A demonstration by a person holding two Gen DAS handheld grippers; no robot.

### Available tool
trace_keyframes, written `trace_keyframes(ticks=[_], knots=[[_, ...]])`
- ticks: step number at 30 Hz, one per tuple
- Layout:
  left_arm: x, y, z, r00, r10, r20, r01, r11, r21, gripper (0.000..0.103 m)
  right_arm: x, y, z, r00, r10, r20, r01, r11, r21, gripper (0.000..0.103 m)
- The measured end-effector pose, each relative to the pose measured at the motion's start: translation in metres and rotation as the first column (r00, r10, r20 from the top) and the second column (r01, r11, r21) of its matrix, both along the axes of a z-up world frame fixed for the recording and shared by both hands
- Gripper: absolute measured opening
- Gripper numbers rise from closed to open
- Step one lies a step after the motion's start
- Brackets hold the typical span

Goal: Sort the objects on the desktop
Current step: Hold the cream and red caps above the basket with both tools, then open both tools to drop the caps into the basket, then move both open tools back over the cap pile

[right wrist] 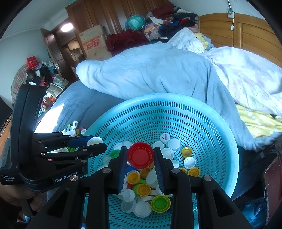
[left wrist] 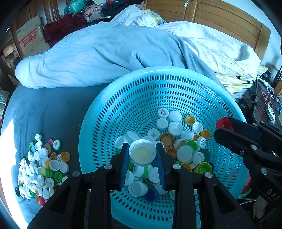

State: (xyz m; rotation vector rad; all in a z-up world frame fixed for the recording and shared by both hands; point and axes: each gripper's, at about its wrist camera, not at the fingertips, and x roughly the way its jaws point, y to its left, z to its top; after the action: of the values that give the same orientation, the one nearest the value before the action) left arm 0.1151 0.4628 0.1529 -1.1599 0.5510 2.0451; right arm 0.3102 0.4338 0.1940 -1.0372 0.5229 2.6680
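Note:
A turquoise perforated basket [left wrist: 141, 91] [right wrist: 176, 112] lies on the bed with several bottle caps heaped in its bottom [left wrist: 176, 135] [right wrist: 146, 186]. My left gripper [left wrist: 142, 149] [right wrist: 96, 142] is shut on a white cap [left wrist: 142, 152] [right wrist: 94, 140], open side to the camera, held above the heap. My right gripper [right wrist: 141, 153] [left wrist: 223, 126] is shut on a red cap [right wrist: 140, 155] [left wrist: 222, 122], held over the basket's right side. A loose pile of caps [left wrist: 42, 165] [right wrist: 74, 129] lies on the blue sheet left of the basket.
A rumpled light-blue duvet [left wrist: 105, 52] rises right behind the basket, with white and yellow bedding [right wrist: 255, 84] to its right. A wooden headboard [left wrist: 220, 15], cardboard boxes [right wrist: 93, 42] and heaped clothes stand further back. A cluttered dark bedside surface [left wrist: 264, 102] is at the far right.

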Motion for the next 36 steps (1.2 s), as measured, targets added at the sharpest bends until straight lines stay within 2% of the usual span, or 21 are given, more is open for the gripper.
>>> trace_keyframes(ticks=[18, 20, 22, 23, 25, 28, 33, 36], knots=[[-0.004, 0.003, -0.006, 1.000, 0.018, -0.006, -0.019, 1.000, -0.004, 0.026, -0.001, 0.002, -0.006, 1.000, -0.009, 0.008, 0.009, 1.000, -0.001, 0.033], [-0.004, 0.003, -0.006, 1.000, 0.021, -0.008, -0.021, 1.000, -0.005, 0.034, 0.000, 0.003, -0.007, 1.000, -0.017, 0.007, 0.017, 1.000, 0.001, 0.034], [-0.003, 0.003, -0.006, 1.000, 0.019, -0.012, -0.019, 1.000, -0.001, 0.040, 0.000, 0.004, -0.006, 1.000, -0.025, 0.003, 0.025, 1.000, 0.002, 0.043], [-0.003, 0.003, -0.005, 1.000, 0.019, -0.017, -0.019, 1.000, 0.000, 0.044, 0.001, 0.005, -0.006, 1.000, -0.029, 0.001, 0.029, 1.000, 0.003, 0.051], [-0.002, 0.003, -0.004, 0.999, 0.019, -0.027, -0.019, 1.000, 0.001, 0.050, 0.001, 0.005, -0.005, 1.000, -0.032, 0.000, 0.032, 0.999, 0.006, 0.055], [-0.003, 0.003, -0.003, 0.999, 0.028, -0.037, -0.028, 1.000, 0.005, 0.058, 0.002, 0.007, -0.005, 0.999, -0.044, -0.005, 0.044, 0.999, 0.008, 0.067], [-0.006, -0.001, -0.006, 0.999, 0.041, -0.035, -0.041, 0.999, 0.006, 0.061, 0.003, 0.007, -0.004, 0.998, -0.064, -0.011, 0.065, 0.998, 0.020, 0.087], [-0.007, -0.006, -0.007, 0.998, 0.049, -0.035, -0.049, 0.999, 0.006, 0.061, 0.003, 0.004, -0.002, 0.998, -0.067, -0.016, 0.068, 0.997, 0.028, 0.092]])
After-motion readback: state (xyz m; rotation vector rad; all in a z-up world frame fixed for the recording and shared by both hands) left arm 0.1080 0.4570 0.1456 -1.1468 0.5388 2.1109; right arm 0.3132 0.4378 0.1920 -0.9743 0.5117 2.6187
